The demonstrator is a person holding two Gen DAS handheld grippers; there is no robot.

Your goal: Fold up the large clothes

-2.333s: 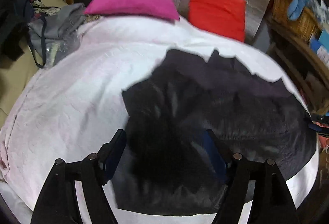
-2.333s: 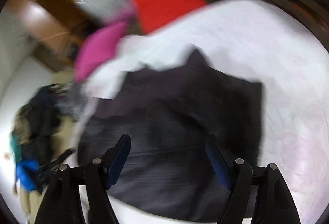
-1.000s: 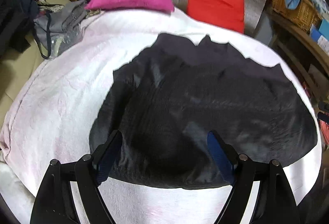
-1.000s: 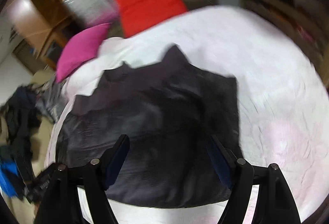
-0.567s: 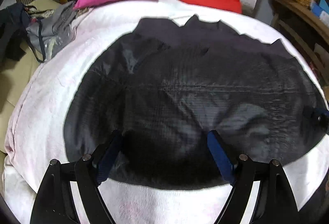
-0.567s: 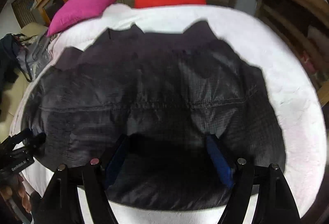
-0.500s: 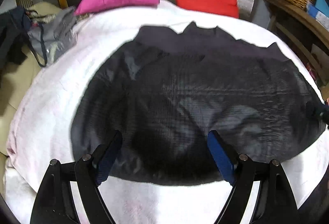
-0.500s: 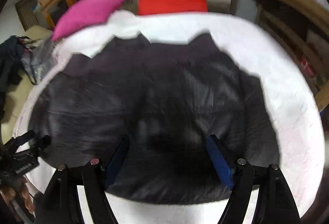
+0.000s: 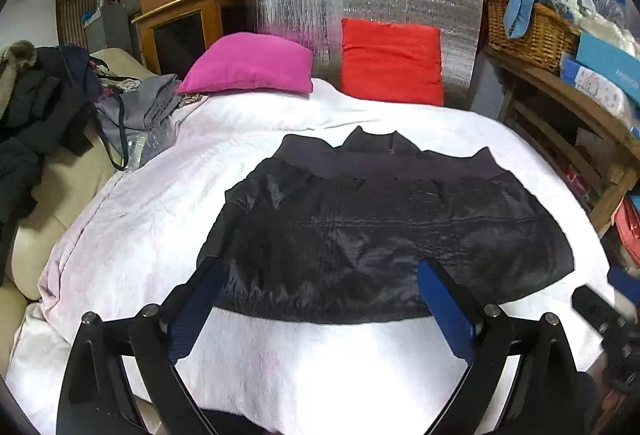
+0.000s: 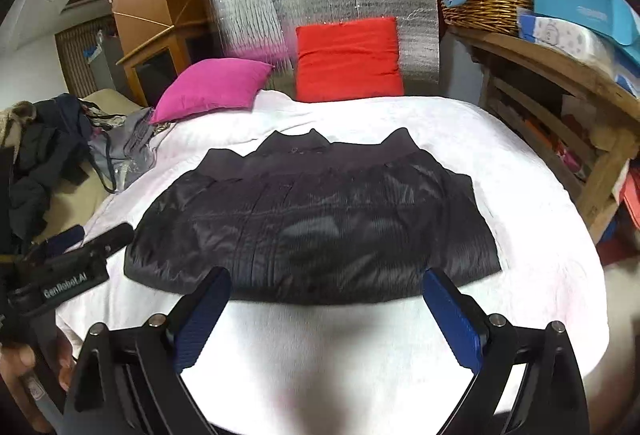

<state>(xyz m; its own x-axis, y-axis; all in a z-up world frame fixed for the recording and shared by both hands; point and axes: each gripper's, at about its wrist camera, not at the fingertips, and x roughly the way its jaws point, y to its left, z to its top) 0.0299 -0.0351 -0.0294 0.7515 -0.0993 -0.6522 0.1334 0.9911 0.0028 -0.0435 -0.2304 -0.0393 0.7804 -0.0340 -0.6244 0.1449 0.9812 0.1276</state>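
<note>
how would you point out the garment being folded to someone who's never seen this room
Find the white-covered bed with a pink cushion and a red cushion at its head. The dark jacket lies spread flat mid-bed, the only black, shiny item on the white cover.

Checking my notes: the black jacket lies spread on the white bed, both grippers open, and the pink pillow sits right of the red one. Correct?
Not quite: in the left wrist view the pink pillow sits left of the red pillow. The black jacket does lie spread on the white bed, with both grippers open.
</note>
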